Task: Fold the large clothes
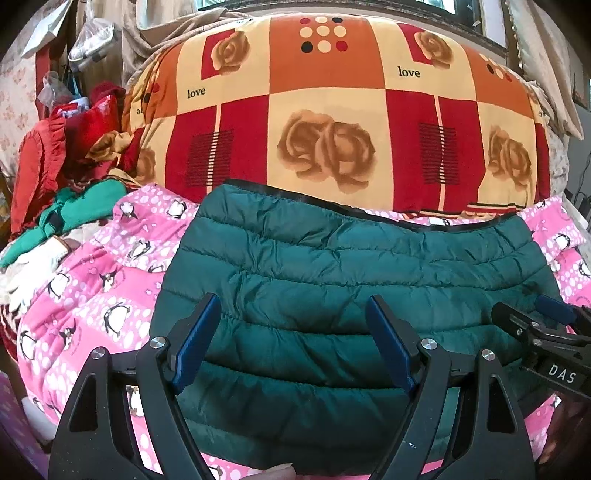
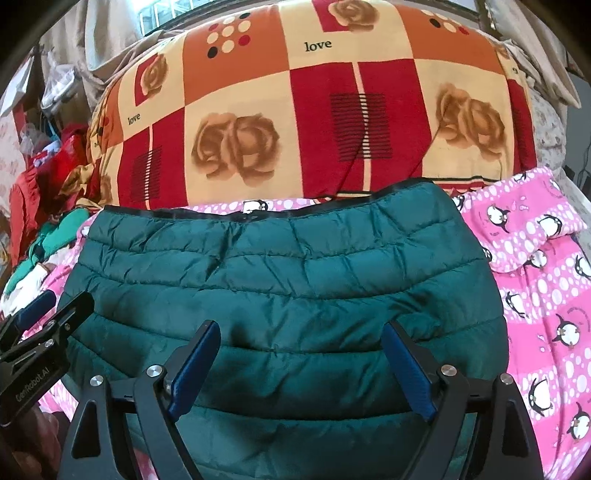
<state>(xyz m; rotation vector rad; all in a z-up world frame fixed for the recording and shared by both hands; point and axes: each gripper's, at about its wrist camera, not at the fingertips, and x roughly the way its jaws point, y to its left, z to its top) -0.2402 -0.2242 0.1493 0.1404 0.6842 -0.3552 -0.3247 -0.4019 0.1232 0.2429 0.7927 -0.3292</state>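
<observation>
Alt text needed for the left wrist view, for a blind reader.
A dark green quilted jacket lies flat on a pink penguin-print blanket, with the open left claw hovering over its near part. The right claw enters from the right; a red-and-orange rose-print quilt lies behind.

Patchwork rose quilt (image 1: 332, 110), penguin blanket (image 2: 546, 280), window (image 1: 369, 5)

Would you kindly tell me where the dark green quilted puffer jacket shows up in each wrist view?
Left wrist view: the dark green quilted puffer jacket fills the lower centre, extending right.
Right wrist view: the jacket fills the lower centre, extending left.
Shared landmark: the red and cream rose-print quilt lies beyond it in both.
</observation>
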